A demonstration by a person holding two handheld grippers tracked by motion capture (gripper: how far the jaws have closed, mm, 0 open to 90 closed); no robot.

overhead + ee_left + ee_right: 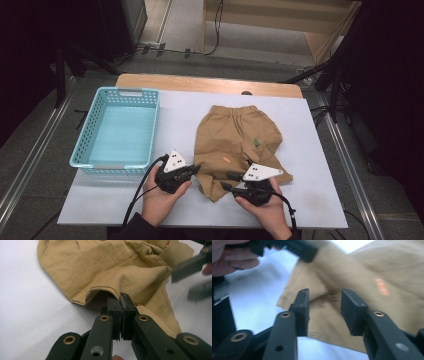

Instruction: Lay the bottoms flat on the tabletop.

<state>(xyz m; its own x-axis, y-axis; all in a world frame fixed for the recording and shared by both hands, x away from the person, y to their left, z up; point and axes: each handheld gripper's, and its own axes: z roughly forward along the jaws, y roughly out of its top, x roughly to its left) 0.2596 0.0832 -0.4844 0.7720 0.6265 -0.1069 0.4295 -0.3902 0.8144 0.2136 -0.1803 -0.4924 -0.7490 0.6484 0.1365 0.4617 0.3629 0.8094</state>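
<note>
The tan shorts (pixel 235 145) lie spread on the white table (pixel 310 200) just right of the blue basket (pixel 82 145); the left gripper (pixel 119 301) is clenched on their hem; the right gripper (pixel 324 305), released, stands parted over the cloth.

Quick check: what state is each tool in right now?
Left tool: shut on the hem of the tan shorts.
Right tool: open over the shorts, gripping nothing.
</note>
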